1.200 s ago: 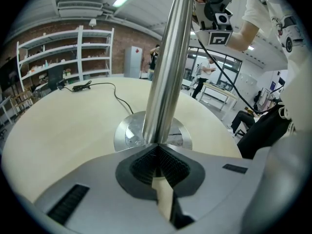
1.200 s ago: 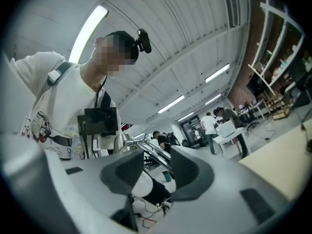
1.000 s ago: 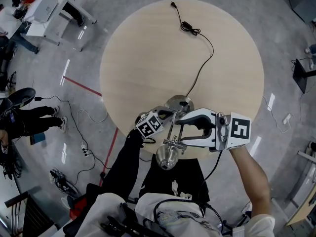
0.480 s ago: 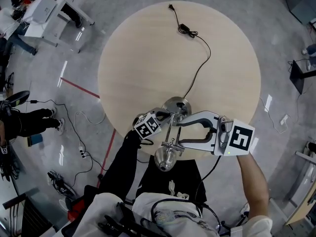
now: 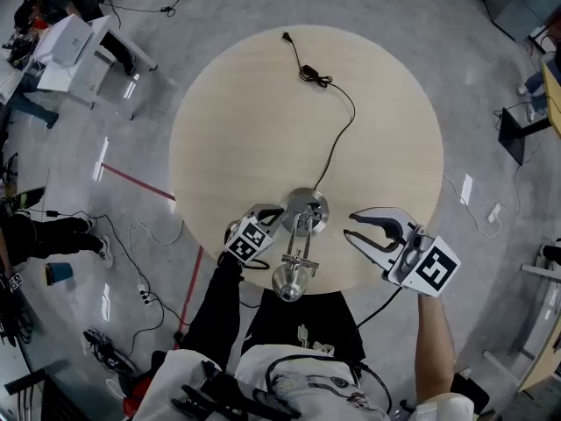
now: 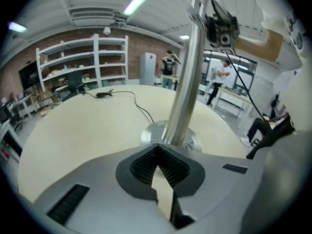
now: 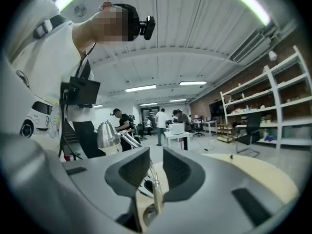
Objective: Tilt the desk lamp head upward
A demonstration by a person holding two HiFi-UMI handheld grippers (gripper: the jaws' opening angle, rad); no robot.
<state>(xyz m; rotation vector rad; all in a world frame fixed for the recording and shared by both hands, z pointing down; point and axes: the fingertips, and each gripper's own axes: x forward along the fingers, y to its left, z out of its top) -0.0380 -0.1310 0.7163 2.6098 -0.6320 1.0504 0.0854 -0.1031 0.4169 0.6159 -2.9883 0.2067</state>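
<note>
The chrome desk lamp stands on its round base (image 5: pixel 307 205) at the near edge of the round wooden table (image 5: pixel 245 112). Its head (image 5: pixel 289 281) hangs out past the table edge, and shows at the left of the right gripper view (image 7: pixel 107 134). My left gripper (image 5: pixel 279 217) is shut with its tips meeting just in front of the lamp's pole (image 6: pixel 185 91); nothing lies between the pads. My right gripper (image 5: pixel 349 225) stands open to the right of the lamp and clear of it. Its jaws have just been closing, with nothing between them (image 7: pixel 156 155).
The lamp's black cord (image 5: pixel 337 139) runs across the table to a plug (image 5: pixel 285 35) at the far edge. White desks (image 5: pixel 83 33) and floor cables (image 5: pixel 145 235) lie to the left. Shelves (image 6: pixel 83 62) and people show in the background.
My right gripper, which stood around the lamp's arm, has drawn away to the right and turned. The left gripper stays by the pole.
</note>
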